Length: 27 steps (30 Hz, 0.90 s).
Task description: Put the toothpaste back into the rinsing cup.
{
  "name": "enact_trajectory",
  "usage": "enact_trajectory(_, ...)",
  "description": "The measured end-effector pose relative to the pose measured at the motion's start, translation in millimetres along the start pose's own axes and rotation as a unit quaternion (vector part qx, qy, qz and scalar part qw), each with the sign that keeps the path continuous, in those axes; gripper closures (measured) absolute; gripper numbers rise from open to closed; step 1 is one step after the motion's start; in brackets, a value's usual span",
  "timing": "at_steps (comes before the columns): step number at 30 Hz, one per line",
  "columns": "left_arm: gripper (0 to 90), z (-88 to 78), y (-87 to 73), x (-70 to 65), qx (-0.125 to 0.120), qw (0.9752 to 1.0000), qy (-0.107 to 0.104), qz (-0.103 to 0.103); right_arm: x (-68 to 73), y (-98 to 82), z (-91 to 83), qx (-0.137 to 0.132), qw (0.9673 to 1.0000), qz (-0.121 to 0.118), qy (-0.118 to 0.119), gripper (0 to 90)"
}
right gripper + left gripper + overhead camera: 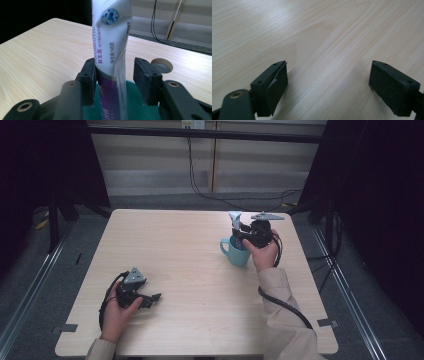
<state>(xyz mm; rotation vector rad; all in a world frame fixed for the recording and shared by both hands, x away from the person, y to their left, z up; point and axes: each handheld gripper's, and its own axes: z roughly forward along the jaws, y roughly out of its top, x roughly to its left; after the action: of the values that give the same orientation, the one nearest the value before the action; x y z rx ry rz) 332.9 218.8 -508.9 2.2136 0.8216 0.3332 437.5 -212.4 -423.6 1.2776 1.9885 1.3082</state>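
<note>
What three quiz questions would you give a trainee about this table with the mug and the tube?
1. True or false: the left gripper is shut on the toothpaste tube.
2. The toothpaste tube stands in: A) a teal mug; B) a glass bowl; C) a wooden box.
3. Fill in: the right gripper has its jaws on either side of the ____.

Key: 1 false (its jaws stand open over bare wood); 2 A; 3 tube.
</note>
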Motion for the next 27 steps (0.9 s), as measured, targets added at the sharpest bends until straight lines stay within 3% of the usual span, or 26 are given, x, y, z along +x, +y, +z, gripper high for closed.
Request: enact_trajectory(27,15.2,0.0,0.0,0.0,0.000,1.0000,0.000,0.000,6.5,3.3,1.2,0.018,0.9997,-0.010,0.010,45.4)
